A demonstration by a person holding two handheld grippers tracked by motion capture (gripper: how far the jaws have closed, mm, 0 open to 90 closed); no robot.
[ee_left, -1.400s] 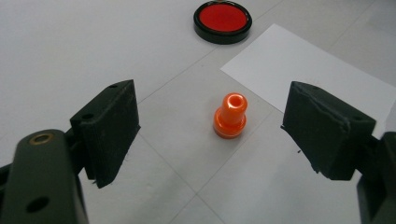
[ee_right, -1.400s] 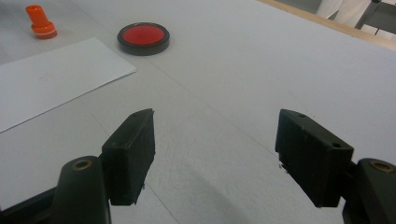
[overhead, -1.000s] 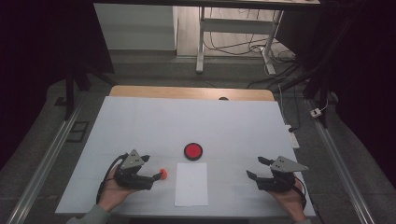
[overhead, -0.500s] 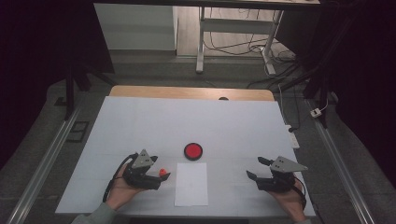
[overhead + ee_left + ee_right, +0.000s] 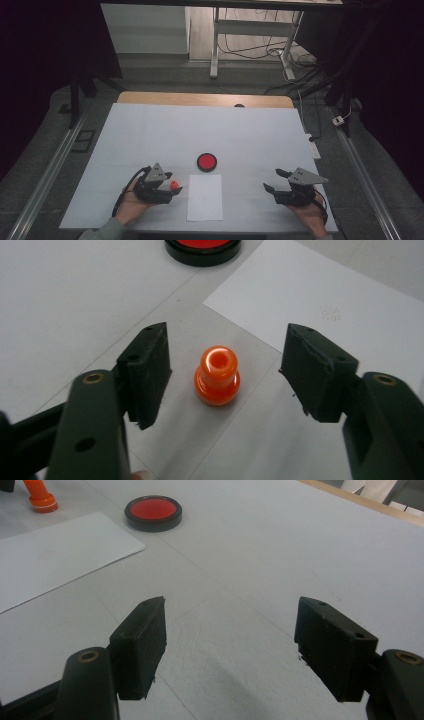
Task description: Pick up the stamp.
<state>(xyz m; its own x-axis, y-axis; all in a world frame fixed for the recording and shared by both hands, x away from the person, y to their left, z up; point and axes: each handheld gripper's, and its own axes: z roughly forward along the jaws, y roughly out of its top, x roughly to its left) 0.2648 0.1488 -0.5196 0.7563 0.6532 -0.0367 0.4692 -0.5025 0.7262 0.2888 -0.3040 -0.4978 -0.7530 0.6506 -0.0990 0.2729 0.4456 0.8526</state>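
Orange stamp (image 5: pixel 217 375) upright (knob upward) between spread left claw (image 5: pixel 227 372), untouched, right claw (image 5: pixel 230 647) spread

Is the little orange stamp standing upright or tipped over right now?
Upright. In the left gripper view the orange stamp stands on its wider base, knob up, between the open jaws of the left gripper, touching neither.

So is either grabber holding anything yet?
No. The left gripper is open around the orange stamp without touching; the right gripper is open and empty.

No readable text, labels or numbers, only a faint illegible mark on the white paper sheet (image 5: pixel 331 313)
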